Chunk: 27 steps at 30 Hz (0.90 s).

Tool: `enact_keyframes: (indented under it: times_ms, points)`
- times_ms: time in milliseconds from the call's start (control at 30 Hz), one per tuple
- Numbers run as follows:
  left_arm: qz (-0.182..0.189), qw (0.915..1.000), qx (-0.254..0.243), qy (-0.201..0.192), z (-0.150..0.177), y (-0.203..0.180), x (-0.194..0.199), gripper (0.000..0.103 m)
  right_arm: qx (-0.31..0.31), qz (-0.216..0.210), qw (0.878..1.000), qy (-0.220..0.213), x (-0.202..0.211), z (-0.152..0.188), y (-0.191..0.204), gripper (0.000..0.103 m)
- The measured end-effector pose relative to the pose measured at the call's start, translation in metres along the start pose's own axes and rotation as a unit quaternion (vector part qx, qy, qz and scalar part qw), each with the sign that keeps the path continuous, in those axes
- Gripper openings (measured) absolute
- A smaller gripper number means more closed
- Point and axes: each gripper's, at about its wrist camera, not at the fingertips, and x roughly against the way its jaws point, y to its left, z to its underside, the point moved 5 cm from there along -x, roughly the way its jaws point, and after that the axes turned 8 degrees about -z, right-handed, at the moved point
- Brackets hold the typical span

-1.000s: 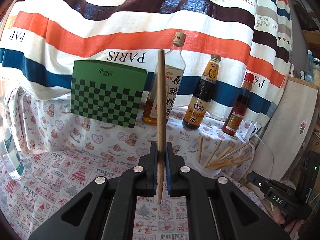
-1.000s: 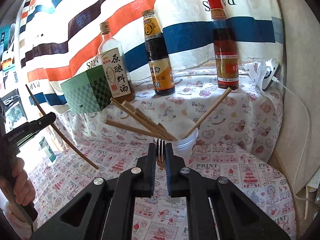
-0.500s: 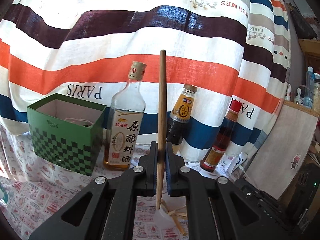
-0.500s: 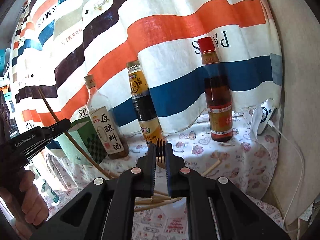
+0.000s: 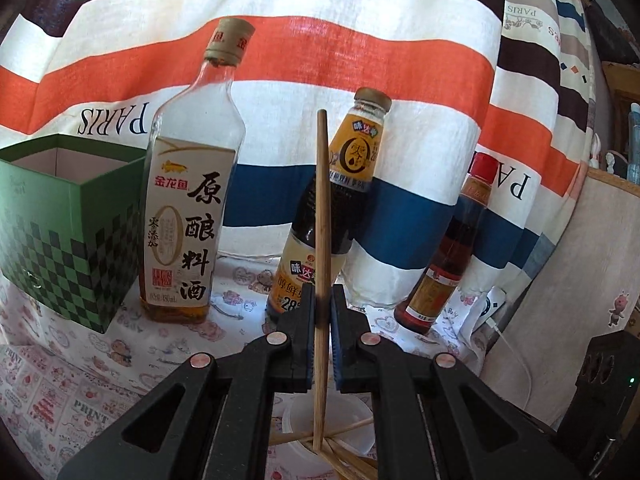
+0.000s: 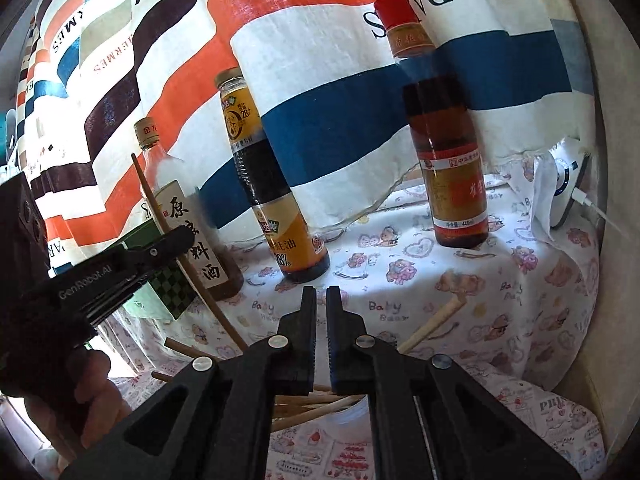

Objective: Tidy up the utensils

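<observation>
My left gripper (image 5: 320, 308) is shut on a wooden chopstick (image 5: 322, 216) held upright; its lower tip hangs just over a white cup (image 5: 352, 432) holding several chopsticks. In the right wrist view the left gripper (image 6: 176, 242) shows at the left with the same chopstick (image 6: 188, 268) slanting down toward the cup. My right gripper (image 6: 321, 304) sits above the cup (image 6: 344, 414); its jaws stand slightly apart and nothing shows between them. One chopstick (image 6: 436, 320) leans out of the cup to the right.
Three bottles stand at the back: a clear cooking-wine bottle (image 5: 188, 184), a dark sauce bottle (image 5: 336, 216) and a red-capped bottle (image 5: 452, 248). A green checkered box (image 5: 60, 232) stands at the left. A striped cloth hangs behind. A white charger with cable (image 6: 568, 184) lies at the right.
Both grippers moved forward and down over the cup. The fork seen between the right jaws earlier no longer shows, and those jaws stand a little apart. The left chopstick's tip now reaches the cup's mouth.
</observation>
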Motion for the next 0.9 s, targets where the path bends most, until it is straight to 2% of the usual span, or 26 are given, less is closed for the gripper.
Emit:
enact_keyframes:
  times_ms: [167,300,433,533,600,700,733,833,900]
  points:
    - [0.0,1.0,-0.004,0.004,0.007,0.002,-0.012,0.006,-0.004,0.003,1.0,0.015,0.001,-0.003,-0.004,0.006]
    - [0.0,0.9995,-0.027,0.017,0.022,-0.001,-0.016,0.006,-0.002,0.009,1.0,0.027,0.01,-0.01,-0.002,0.006]
    - [0.008,0.9982,-0.053,0.025,0.035,-0.005,-0.011,0.006,-0.001,0.003,1.0,0.018,0.023,-0.016,0.004,0.006]
    - [0.01,0.9975,-0.069,0.009,0.032,-0.005,0.006,0.021,0.004,-0.001,1.0,0.013,0.035,-0.021,0.012,0.006]
    - [0.004,0.9969,-0.078,-0.007,0.025,-0.003,0.023,0.045,0.013,0.004,1.0,0.004,0.046,-0.024,0.019,0.006]
    - [-0.007,0.9955,-0.089,-0.034,0.013,0.003,0.054,0.059,0.03,0.024,0.999,-0.004,0.065,-0.027,0.028,0.007]
    - [-0.011,0.9948,-0.093,-0.04,0.009,0.006,0.065,0.062,0.033,0.026,0.999,-0.008,0.072,-0.027,0.031,0.011]
    - [-0.03,0.9926,-0.103,-0.057,0.004,0.019,0.097,0.077,0.021,0.022,0.999,-0.011,0.089,-0.022,0.034,0.03]
    - [-0.048,0.9914,-0.104,-0.063,0.007,0.031,0.114,0.087,0.016,0.023,1.0,-0.001,0.097,-0.013,0.032,0.03]
